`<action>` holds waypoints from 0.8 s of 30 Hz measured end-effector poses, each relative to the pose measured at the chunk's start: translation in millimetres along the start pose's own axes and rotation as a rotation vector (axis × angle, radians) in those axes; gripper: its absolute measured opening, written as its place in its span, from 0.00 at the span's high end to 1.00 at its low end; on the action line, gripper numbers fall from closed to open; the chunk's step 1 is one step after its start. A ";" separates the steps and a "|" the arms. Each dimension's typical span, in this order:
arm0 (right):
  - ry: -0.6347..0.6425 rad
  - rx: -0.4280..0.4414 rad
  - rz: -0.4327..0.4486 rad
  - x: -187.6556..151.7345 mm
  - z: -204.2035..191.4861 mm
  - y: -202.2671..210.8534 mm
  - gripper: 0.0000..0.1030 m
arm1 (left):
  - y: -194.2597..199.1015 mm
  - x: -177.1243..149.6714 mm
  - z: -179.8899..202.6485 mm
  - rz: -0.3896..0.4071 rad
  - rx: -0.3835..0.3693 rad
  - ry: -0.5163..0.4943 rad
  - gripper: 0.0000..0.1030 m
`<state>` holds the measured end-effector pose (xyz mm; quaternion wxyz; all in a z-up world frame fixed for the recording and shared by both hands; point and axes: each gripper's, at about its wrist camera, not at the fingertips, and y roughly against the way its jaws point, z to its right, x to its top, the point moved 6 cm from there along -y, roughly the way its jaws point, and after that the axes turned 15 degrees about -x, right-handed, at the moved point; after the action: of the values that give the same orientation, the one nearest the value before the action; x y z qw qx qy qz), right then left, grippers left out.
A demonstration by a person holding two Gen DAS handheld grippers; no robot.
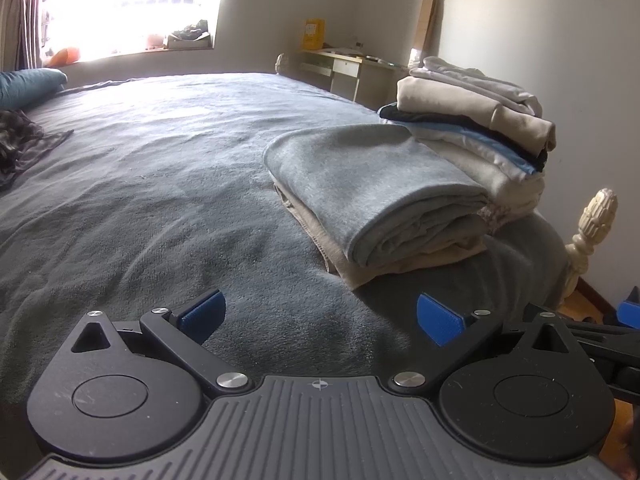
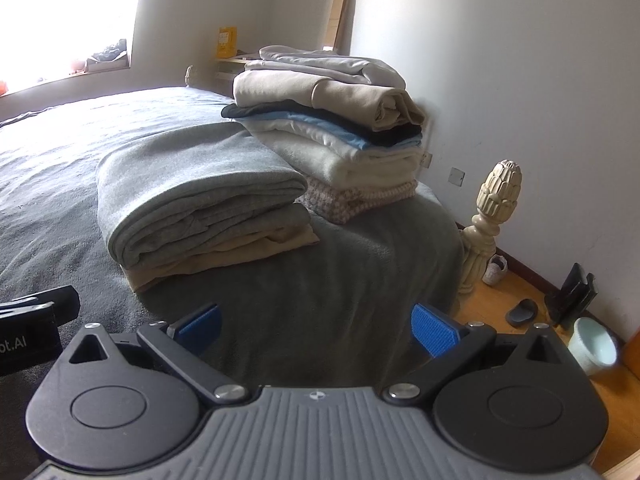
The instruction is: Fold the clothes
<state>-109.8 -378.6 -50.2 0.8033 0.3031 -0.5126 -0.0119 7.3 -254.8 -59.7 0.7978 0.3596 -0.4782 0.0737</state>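
Both tongs are spread wide and empty, hovering low over the near edge of the bed [image 1: 140, 208].

Left wrist view: the left gripper [image 1: 320, 320] has its blue pads [image 1: 204, 314] well apart, nothing between them. Only unfolded thing I can spot is a dark patterned garment [image 1: 24, 144], crumpled way off at the bed's left edge, well apart from the tongs. Ahead and right sits the folded grey garment [image 1: 372, 184] on a beige one, its rolled edge running toward the bed's right side, with the taller folded stack [image 1: 476, 128] just behind it, touching.

Right wrist view: the right gripper [image 2: 316, 328] is just as gaping, pointing at the near right corner of the bed, by the bedpost [image 2: 492, 216]. The dark garment isn't visible here at all.

So my guess: the left hand is nearer, and the reach goes left across the bed.
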 end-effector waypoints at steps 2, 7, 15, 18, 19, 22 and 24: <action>0.000 0.001 -0.001 -0.5 -0.6 0.0 0.00 | -0.2 -0.2 -0.2 -0.001 0.002 -0.001 0.00; 0.003 0.004 -0.004 -1.7 -2.6 -0.5 0.00 | -0.7 -0.7 -2.2 -0.004 0.003 0.005 0.00; 0.006 0.000 0.000 -2.0 -4.0 0.8 0.00 | 0.2 0.0 -3.8 0.002 0.005 0.007 0.00; 0.007 0.001 0.001 -2.0 -4.4 1.6 0.00 | 0.8 -0.1 -4.1 0.003 0.004 0.005 0.00; 0.009 0.001 0.001 -1.9 -4.7 1.8 0.00 | 1.1 -0.2 -4.1 0.003 0.004 0.005 0.00; 0.012 0.001 0.004 -2.0 -5.5 2.9 0.00 | 2.0 -0.1 -4.1 0.005 0.005 0.003 0.00; 0.014 0.001 0.005 -1.9 -6.1 3.6 0.00 | 2.4 -0.1 -4.5 0.006 0.005 0.003 0.00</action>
<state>-106.7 -372.1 -51.8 0.8066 0.3026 -0.5077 -0.0076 9.3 -250.1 -59.8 0.7973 0.3601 -0.4780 0.0780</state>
